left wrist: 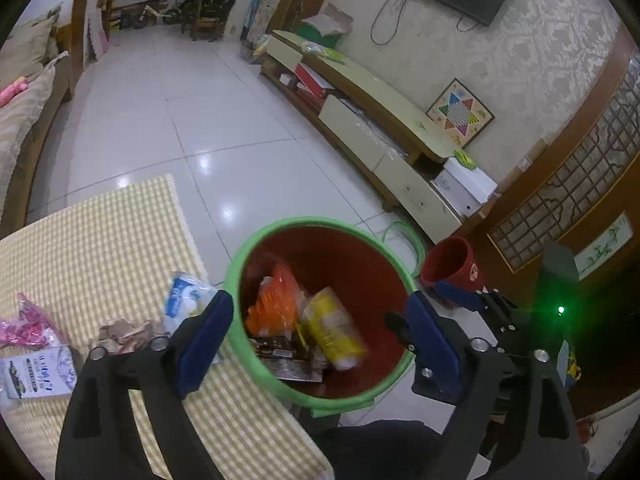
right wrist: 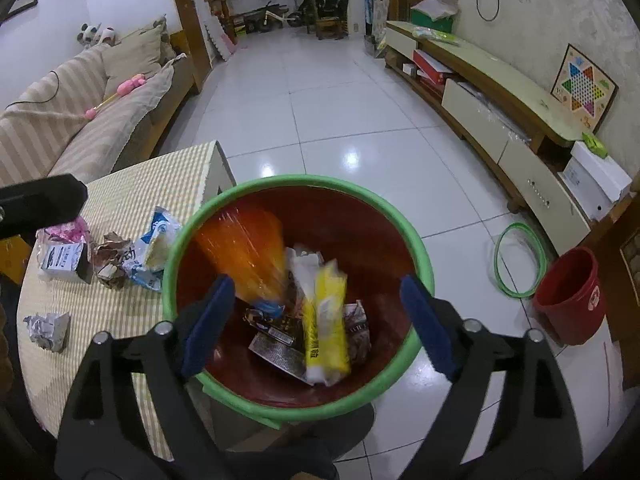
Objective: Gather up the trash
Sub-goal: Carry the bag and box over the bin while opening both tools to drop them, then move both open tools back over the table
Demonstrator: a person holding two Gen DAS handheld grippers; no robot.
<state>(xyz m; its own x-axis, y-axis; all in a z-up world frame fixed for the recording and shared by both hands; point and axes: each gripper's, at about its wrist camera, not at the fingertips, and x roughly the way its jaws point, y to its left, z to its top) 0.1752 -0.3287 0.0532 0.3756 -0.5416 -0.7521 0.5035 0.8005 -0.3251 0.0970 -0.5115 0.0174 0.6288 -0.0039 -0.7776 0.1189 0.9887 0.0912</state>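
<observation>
A red bin with a green rim stands against the table's edge. Inside lie an orange wrapper, a yellow packet, both blurred, and dark packets. My left gripper is open over the bin, nothing between its blue pads. My right gripper is open over the bin too, also empty. On the table lie a blue-white packet, crumpled brown paper, a pink wrapper, a small box and a grey paper ball.
The table has a yellow checked cloth. A red bucket and a green hoop sit on the tiled floor to the right. A long TV cabinet lines the right wall, a striped sofa the left.
</observation>
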